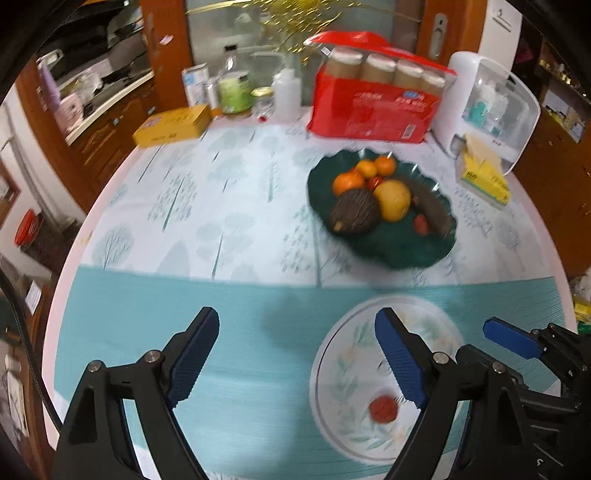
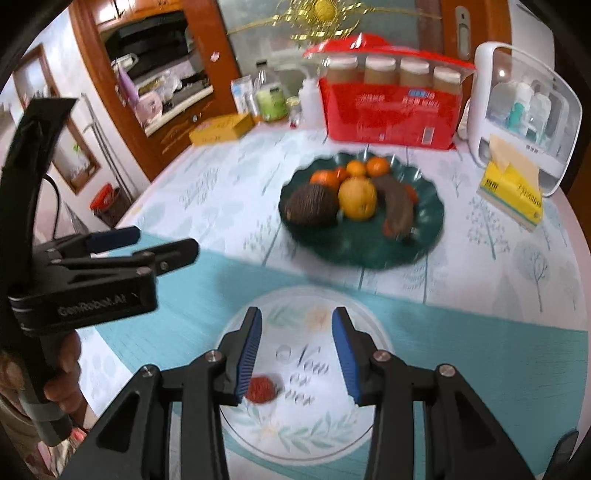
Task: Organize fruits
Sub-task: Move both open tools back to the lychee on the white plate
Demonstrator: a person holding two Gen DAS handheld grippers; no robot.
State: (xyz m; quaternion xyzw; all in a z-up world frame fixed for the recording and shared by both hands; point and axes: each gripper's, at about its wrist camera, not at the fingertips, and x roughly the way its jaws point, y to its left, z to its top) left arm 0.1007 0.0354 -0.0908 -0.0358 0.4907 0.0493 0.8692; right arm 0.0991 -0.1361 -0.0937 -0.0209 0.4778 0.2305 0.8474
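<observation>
Right wrist: one red fruit (image 2: pixel 261 388) on one plate (image 2: pixel 325 435).

A round table (image 1: pixel 229 206) under a tree-printed cloth stands before reddish wooden cabinets (image 1: pixel 110 129) and a frosted glass door (image 2: pixel 391 33) (gold ornament above); beyond, blurred, perhaps a kitchen counter (image 2: pixel 177 103).

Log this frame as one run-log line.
left tool open, empty | right tool open over white plate | one red fruit on plate | rest in green dish

Fruit bowl (image 2: pixel 424 225) behind plate (image 2: pixel 295 435); berry (image 2: pixel 261 388) on plate.
</observation>
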